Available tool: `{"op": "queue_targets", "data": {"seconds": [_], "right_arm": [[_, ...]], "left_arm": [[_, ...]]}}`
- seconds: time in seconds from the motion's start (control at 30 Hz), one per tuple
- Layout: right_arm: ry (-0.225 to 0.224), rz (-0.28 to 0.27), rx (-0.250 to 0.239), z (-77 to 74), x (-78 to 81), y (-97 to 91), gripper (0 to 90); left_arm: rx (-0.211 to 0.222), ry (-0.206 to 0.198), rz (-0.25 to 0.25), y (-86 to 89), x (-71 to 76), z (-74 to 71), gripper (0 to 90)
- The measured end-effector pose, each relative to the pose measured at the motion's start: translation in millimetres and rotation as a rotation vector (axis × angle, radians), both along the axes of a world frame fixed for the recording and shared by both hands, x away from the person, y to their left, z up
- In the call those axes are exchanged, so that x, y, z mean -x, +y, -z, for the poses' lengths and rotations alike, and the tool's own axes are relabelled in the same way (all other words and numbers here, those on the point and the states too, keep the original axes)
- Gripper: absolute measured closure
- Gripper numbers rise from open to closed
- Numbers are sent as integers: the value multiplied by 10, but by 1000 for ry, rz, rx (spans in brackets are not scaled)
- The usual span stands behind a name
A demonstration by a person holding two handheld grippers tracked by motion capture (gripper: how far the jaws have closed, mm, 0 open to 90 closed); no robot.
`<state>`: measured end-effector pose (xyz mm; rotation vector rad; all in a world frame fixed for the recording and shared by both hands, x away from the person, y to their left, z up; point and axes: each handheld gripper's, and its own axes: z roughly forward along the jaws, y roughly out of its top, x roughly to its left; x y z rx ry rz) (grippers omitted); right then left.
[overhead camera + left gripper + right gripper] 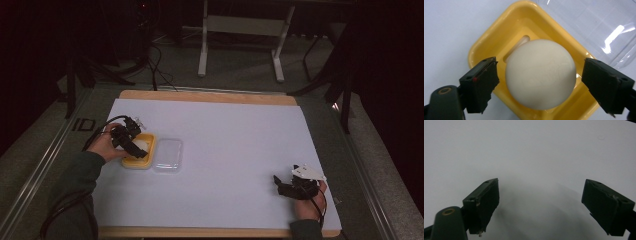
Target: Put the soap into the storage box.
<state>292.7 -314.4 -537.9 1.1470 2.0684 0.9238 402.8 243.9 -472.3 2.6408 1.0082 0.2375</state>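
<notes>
— While the left gripper (537,82) hangs over the yellow tray (486,45), how do its jaws stand?

— Spread wide, one on each side of the white ball (540,73), with a gap on both sides; neither touches it.

— Where is the ball?

— Sitting in the yellow tray, at the left of the white-covered bench (240,145). A clear plastic lid (168,155) lies just beside the tray, on its right.

— And the right gripper (285,186)?

— Well apart, near the bench's front right corner, jaws parted, holding nothing, above bare white surface.
</notes>
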Motion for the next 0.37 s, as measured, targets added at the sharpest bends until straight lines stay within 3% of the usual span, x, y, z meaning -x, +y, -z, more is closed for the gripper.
{"op": "queue_targets", "data": {"seconds": [0.1,0.3,0.37], "right_arm": [[0,1,-1,0,0,0,145],[5,2,0,1,-3,1,145],[25,6,-5,4,-26,-4,145]], "left_arm": [[5,-7,8,-10,36,-36,181],[36,-64,17,-28,136,-88,201],[61,-123,30,-87,264,-126,203]]}}
